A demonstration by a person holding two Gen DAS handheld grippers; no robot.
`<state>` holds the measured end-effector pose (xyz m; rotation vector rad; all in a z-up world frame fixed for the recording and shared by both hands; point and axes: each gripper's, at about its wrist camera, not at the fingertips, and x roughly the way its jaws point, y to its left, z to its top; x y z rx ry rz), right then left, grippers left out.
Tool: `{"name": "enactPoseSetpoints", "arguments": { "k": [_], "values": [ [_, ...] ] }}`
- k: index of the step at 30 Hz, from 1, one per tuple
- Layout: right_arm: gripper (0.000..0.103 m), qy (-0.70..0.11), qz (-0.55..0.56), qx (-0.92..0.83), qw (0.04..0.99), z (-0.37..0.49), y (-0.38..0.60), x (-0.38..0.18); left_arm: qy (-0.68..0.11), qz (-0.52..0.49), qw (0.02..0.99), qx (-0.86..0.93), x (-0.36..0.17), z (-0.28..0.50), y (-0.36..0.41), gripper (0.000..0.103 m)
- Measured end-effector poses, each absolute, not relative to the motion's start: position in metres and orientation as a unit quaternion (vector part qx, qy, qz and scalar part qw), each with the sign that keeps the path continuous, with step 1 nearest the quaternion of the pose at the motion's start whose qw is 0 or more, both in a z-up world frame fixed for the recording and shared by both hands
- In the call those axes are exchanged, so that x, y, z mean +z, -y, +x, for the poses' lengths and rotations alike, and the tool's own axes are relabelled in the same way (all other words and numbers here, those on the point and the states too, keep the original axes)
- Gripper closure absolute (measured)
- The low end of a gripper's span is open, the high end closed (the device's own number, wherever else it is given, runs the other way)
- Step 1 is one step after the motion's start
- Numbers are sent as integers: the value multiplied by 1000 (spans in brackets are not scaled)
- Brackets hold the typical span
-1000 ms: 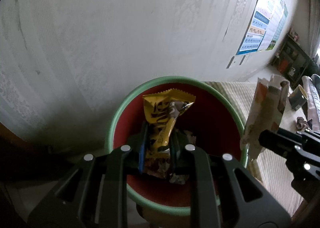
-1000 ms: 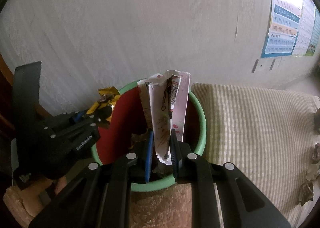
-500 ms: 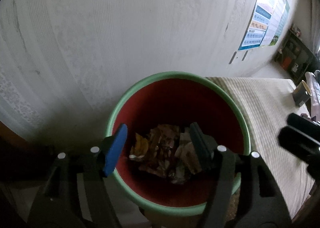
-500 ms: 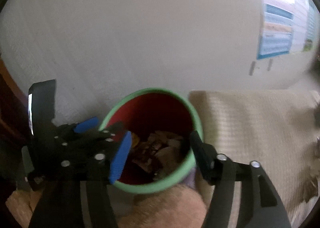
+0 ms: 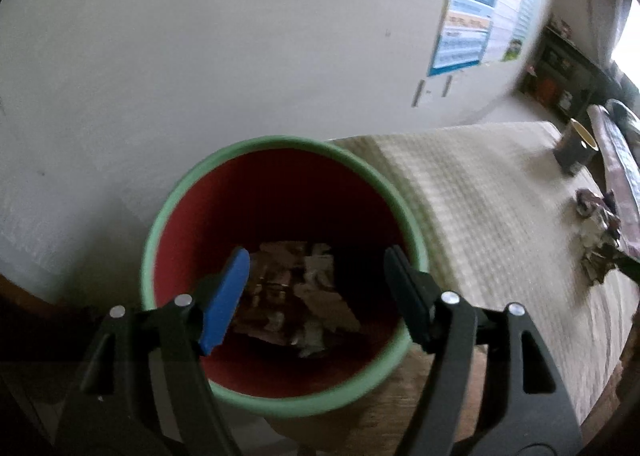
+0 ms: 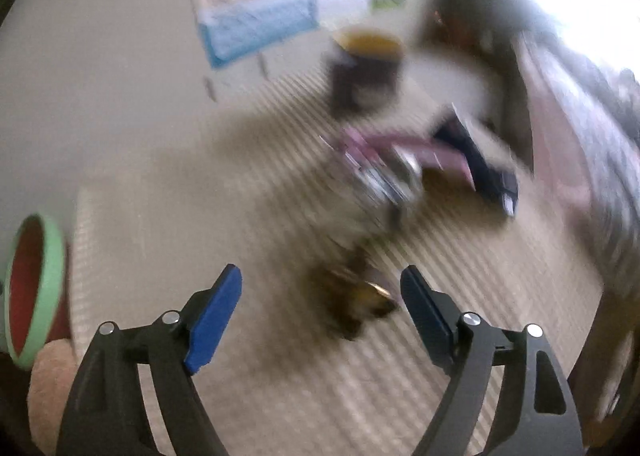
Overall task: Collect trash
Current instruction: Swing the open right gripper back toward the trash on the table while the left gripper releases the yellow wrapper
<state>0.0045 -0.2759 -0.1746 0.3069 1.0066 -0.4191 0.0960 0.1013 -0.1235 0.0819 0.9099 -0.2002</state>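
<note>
Trash wrappers lay heaped at the bottom of the red bin with the green rim, and the left gripper hung over that bin, its jaws having just been opening and standing well apart with nothing between them. The right gripper had jaws that had likewise just been opening, wide and empty, above the striped cloth, where a blurred brown wrapper lay beyond the fingertips, untouched.

light: window glare upper right | right view: heavy motion blur | edges: fisheye-warped
</note>
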Motion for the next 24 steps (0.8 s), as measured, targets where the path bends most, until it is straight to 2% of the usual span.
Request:
{"name": "enactPoseSetpoints", "arguments": {
  "k": [2,4,6,15,24],
  "values": [
    [25,-502,172,-191,826,3,291,-198,-437,52,892,-106,-120,91,-86,36],
    [48,-513,188,-175,819,2,297,-210,-433,64,892,-118,-117,85,-71,36],
    [62,-500,185,-166,830,0,299,-210,-427,83,891,-132,-111,79,-50,36],
    [63,-426,220,-140,866,-62,294,-171,-425,113,867,-235,-106,61,68,36],
    [62,-391,246,-179,869,-110,304,-162,-456,128,814,-336,-142,54,232,33]
  ]
}}
